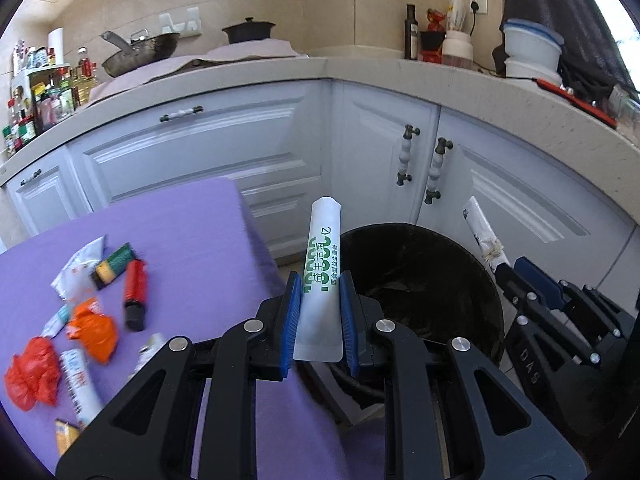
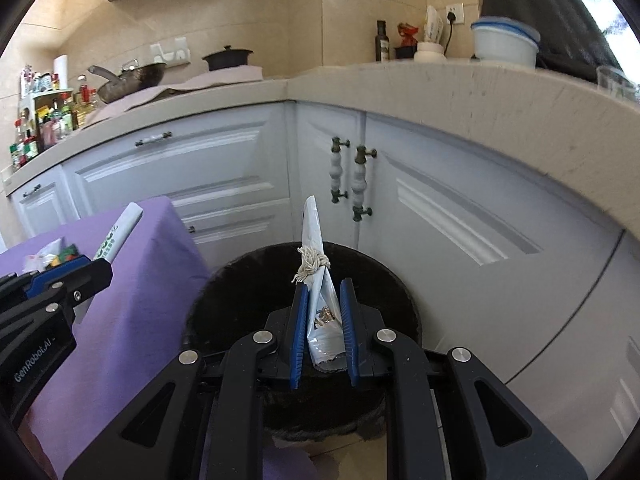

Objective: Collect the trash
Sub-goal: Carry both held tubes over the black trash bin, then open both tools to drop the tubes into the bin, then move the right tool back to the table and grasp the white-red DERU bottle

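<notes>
Left gripper (image 1: 320, 280) fingers pinching white green-lettered sachet (image 1: 322, 256) beside black bin (image 1: 420, 280); right gripper (image 2: 324, 286) fingers pinching string-tied packet (image 2: 318, 280) above that bin.

Both wrist cameras are looking forward and downward, close above the black bin (image 1: 424, 280) (image 2: 256, 296), sharing it, the purple table (image 1: 192, 240) (image 2: 132, 312) at left and the white cabinets (image 1: 200, 160) (image 2: 440, 184).

Bin (image 1: 420, 280) on floor, right of the cloth-covered table (image 1: 192, 240), cabinets (image 1: 360, 152) behind both. Wrappers (image 1: 92, 320) lie on table's left part. Left gripper (image 1: 320, 292) with sachet (image 1: 322, 272) over table's right edge; right gripper (image 2: 324, 300) with packet (image 2: 316, 280) above bin.
</notes>
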{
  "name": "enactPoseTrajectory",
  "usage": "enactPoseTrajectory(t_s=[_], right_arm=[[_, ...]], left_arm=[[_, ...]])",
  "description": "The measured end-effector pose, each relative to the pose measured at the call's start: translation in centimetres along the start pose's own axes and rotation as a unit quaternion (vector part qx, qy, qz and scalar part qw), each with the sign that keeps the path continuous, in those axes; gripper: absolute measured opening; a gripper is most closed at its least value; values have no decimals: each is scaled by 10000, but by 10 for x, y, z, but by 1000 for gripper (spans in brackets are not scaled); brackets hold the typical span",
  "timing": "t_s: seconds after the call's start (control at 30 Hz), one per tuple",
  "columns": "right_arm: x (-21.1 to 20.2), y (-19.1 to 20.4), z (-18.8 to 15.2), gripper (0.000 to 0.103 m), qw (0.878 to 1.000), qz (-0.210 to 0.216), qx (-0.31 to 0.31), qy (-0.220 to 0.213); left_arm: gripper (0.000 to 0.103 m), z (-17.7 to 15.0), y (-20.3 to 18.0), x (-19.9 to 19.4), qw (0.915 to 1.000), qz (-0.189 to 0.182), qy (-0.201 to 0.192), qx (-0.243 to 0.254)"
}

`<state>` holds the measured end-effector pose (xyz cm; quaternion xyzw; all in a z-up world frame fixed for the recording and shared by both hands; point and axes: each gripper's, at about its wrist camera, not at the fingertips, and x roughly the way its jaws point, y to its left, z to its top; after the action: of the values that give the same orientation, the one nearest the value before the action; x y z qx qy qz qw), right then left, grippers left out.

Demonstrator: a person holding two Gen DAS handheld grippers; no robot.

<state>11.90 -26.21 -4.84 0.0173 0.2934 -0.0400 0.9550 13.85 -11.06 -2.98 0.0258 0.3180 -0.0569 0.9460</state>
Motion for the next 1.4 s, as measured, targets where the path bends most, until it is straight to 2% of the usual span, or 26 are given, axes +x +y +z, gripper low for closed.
enactPoseTrajectory(t_s=[0.2,0.3,0.37,0.43,0.47,0.57,0.7,0.73,0.97,1.4], right_arm=[[31,-12,1,18,9998,-41,132,161],[46,-16,0,19,9995,2,212,254],[53,-18,-1,26,9992,-27,258,298],[58,-20,-2,36,9989,-30,332,339],[59,-21,-2,42,9988,-36,367,334],[54,-22,-2,43,9988,-64,382,302],[44,-21,1,46,9989,-108,390,242],[42,-20,3,48,9989,-127,380,230],[8,-7,4,56,9994,-112,324,110],[-51,56,-18,63,9986,520,-37,110]], left_arm=[[20,9,-15,35,9996,66,261,24],[22,13,-18,54,9986,37,522,-86],[35,14,-17,60,9979,-3,629,-178],[41,14,-17,63,9976,15,642,-257],[41,14,-16,64,9976,12,640,-267],[43,13,-17,62,9978,12,627,-236],[45,14,-16,51,9987,91,474,-132],[49,15,-15,46,9990,115,413,-103],[55,8,9,2,9995,208,203,-129],[64,-38,94,-93,9959,800,45,-414]])
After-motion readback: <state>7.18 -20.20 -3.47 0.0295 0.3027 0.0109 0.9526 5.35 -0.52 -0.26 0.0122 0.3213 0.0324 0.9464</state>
